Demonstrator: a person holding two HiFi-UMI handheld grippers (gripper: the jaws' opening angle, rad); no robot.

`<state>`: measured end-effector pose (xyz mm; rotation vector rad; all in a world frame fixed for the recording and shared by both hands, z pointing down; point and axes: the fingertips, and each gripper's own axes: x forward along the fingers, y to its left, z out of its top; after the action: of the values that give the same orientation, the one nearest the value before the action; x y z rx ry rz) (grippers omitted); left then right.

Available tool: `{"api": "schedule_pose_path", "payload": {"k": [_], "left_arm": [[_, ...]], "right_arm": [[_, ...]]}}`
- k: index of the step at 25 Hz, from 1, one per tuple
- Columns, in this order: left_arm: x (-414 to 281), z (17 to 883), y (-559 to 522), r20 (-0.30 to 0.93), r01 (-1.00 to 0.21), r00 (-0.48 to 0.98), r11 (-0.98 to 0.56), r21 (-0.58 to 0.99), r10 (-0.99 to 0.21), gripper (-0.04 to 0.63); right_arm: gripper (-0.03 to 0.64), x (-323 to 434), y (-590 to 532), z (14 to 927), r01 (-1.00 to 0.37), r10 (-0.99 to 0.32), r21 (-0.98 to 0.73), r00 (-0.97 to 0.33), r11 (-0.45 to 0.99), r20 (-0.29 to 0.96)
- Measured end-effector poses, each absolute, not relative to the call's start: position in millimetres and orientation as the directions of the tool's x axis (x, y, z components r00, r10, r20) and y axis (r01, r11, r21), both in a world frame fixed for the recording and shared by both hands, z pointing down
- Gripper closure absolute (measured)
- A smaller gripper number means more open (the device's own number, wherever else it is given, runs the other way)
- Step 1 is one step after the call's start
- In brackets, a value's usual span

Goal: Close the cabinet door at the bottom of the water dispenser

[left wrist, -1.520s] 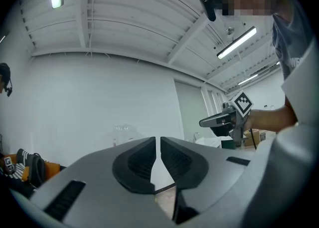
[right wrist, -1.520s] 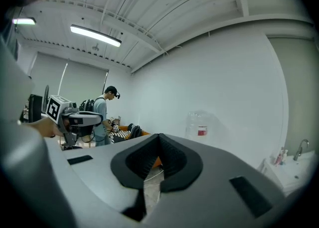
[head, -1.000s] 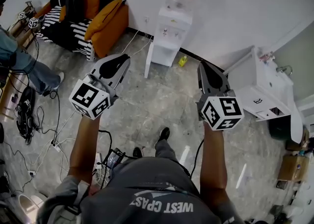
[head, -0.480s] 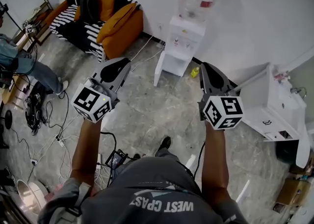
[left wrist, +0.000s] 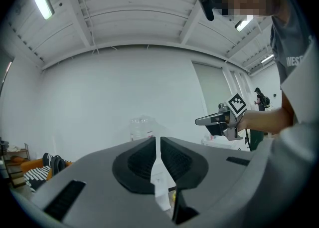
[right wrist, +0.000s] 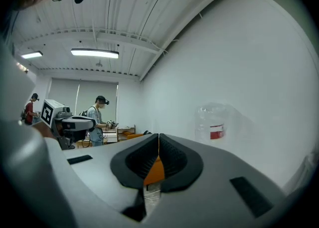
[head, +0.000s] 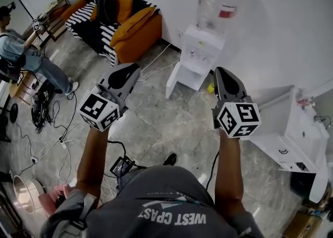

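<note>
Grey marbled floor, white water dispenser by the wall, orange sofa, loose cables, white cabinet

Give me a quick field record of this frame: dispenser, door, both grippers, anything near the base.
dispenser: white water dispenser against the wall, clear bottle on top
door: bottom cabinet door swung open, not yet closed
left: left gripper shut, nothing between its jaws, short of the dispenser
right: right gripper shut, nothing between its jaws, short of the dispenser
nearby: orange sofa to the dispenser's left; small yellow item on the floor by its base
</note>
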<state>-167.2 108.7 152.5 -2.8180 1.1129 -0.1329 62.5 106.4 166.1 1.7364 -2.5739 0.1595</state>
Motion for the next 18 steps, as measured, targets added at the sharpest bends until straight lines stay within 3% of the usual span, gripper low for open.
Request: {"api": "schedule_pose_path", "payload": {"k": [10, 18], "left_arm": [[-128, 154, 95, 0.074, -0.671, 0.723, -0.724, -0.158, -0.687, 0.552], [-85, 161, 73, 0.095, -0.601, 0.782, -0.785, -0.149, -0.616, 0.552]], "right_arm": [[0.589, 111, 95, 175, -0.927, -0.928, -0.109, -0.367, 0.358, 0.070], [0.589, 152, 97, 187, -0.952, -0.952, -0.126, -0.292, 0.279, 0.095]]}}
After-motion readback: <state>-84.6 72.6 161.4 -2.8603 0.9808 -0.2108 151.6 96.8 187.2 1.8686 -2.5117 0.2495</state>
